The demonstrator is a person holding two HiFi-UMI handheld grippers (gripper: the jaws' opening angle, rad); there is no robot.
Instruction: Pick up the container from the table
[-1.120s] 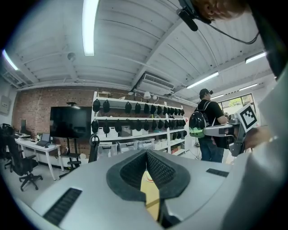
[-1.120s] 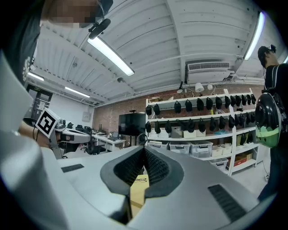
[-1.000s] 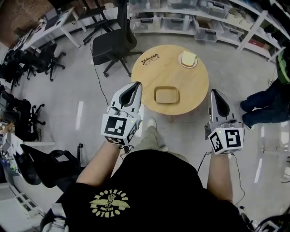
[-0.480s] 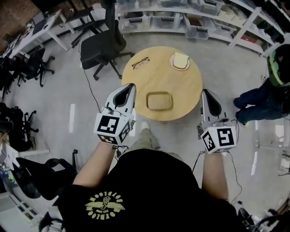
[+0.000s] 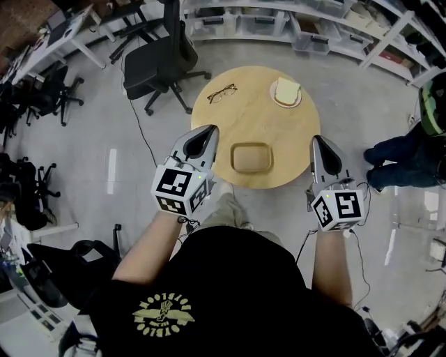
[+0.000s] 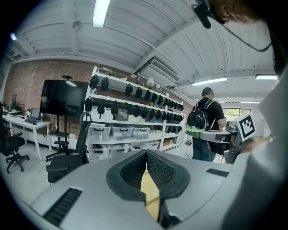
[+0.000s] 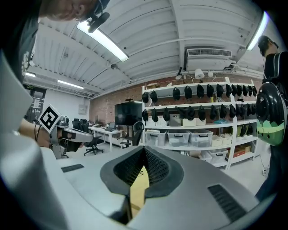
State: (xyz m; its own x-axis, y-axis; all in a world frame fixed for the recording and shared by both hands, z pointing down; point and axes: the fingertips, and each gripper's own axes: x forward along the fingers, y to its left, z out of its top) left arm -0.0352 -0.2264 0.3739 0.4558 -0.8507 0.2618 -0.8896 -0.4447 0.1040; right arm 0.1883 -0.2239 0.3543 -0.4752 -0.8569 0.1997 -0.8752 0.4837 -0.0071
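A shallow tan rectangular container (image 5: 251,157) lies near the front edge of a round wooden table (image 5: 230,115) in the head view. My left gripper (image 5: 204,132) hovers at the table's left rim, shut and empty. My right gripper (image 5: 322,147) hovers at the table's right rim, also shut and empty. Both sit short of the container, one on each side. In each gripper view the jaws meet at their tips, left gripper (image 6: 146,153), right gripper (image 7: 144,150), with only a sliver of the tabletop (image 6: 149,191) showing between the pads below.
A pair of glasses (image 5: 221,93) and a plate with a yellow block (image 5: 286,92) lie on the table's far side. A black office chair (image 5: 160,64) stands behind the table. A person (image 5: 412,150) stands at the right. Shelves with bins (image 5: 279,21) line the back wall.
Both grippers have moved forward and lower, closer to the table's rims on either side of the container. Their jaws stayed shut.
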